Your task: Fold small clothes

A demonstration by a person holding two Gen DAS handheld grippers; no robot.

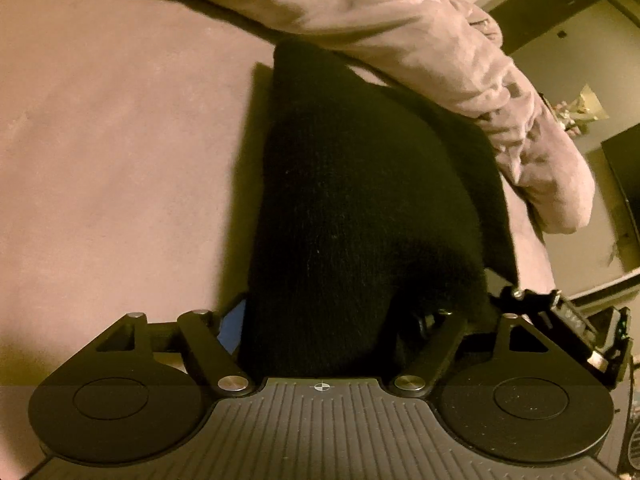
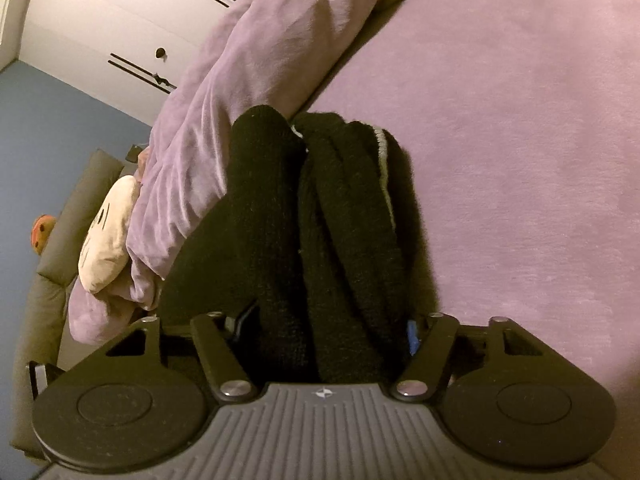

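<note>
Nearest in the left wrist view, the left gripper (image 1: 320, 320) stands wide, and the black garment (image 1: 352, 200) fills the whole gap between its jaws, bunched thick; a strip of blue pad shows at the left jaw. Whether the pads actually press the cloth cannot be told, since the fingertips are buried in it.

The right gripper (image 2: 332, 332) stands equally wide, with the same black garment (image 2: 320, 220) piled between its jaws as several fuzzy folds with a pale trim edge; a sliver of blue pad shows at the right jaw. Here too the fabric hides the fingertips, so a firm grip cannot be confirmed.

Beyond both grippers the garment reaches out over the mauve bed cover (image 1: 100, 140), toward a rumpled purple blanket (image 2: 248, 80) heaped along the far edge.

Only the left view shows the other gripper's body at its lower right edge. Only the right view shows a cream plush toy (image 2: 108, 236), a grey sofa (image 2: 60, 240) and white wardrobe doors (image 2: 100, 20).
</note>
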